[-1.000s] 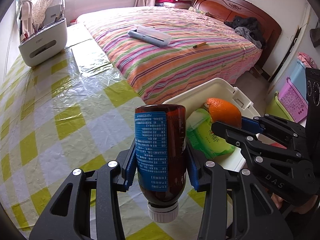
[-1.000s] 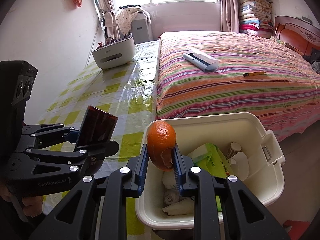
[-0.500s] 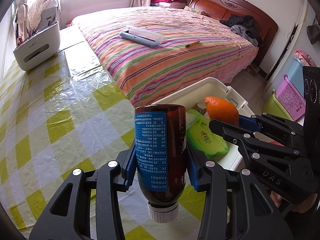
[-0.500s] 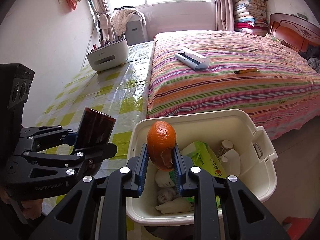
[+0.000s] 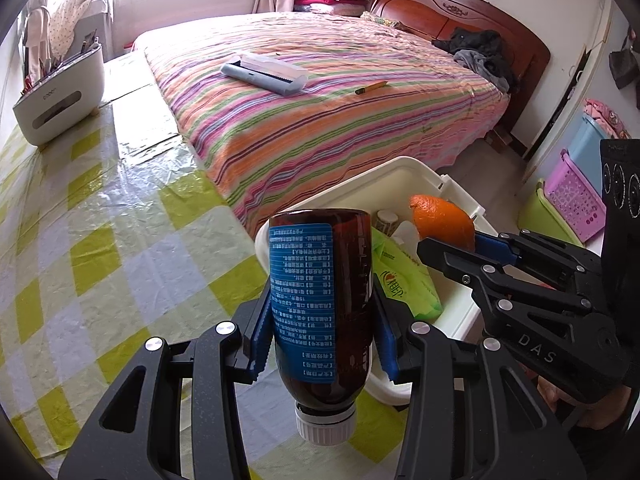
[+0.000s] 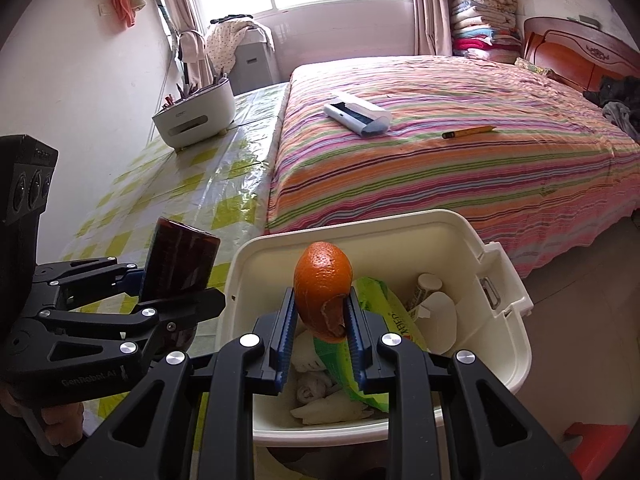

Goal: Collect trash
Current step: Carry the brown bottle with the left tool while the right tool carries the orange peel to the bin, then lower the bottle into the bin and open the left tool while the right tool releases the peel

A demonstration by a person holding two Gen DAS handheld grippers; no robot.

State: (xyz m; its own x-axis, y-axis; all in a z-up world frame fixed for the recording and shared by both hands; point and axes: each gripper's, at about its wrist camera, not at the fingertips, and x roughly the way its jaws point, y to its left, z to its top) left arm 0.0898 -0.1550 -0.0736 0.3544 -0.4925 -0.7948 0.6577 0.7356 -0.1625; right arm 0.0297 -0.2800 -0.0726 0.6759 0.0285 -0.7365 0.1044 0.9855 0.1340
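My left gripper [image 5: 320, 320] is shut on a brown bottle [image 5: 322, 300] with a blue label, held cap toward the camera, above the table edge beside the bin. It shows in the right wrist view [image 6: 180, 266] at the bin's left. My right gripper [image 6: 320, 320] is shut on a piece of orange peel [image 6: 322, 280], held over the white bin [image 6: 508, 356]. The peel [image 5: 442, 220] and bin [image 5: 360, 188] also show in the left wrist view. The bin holds a green wipes pack [image 6: 384, 320], tissues and a small white bottle.
A table with a yellow checked plastic cover [image 5: 100, 240] lies left of the bin, with a white organiser [image 5: 60, 100] at its far end. A striped bed [image 6: 440, 160] carries a lint roller [image 6: 356, 114] and a pen [image 6: 468, 132]. Coloured baskets [image 5: 572, 208] stand at the right.
Both grippers have drawn back and up a little while holding their objects; the bin looks farther below. The bottle now overlaps the bin's near-left rim in the left wrist view.
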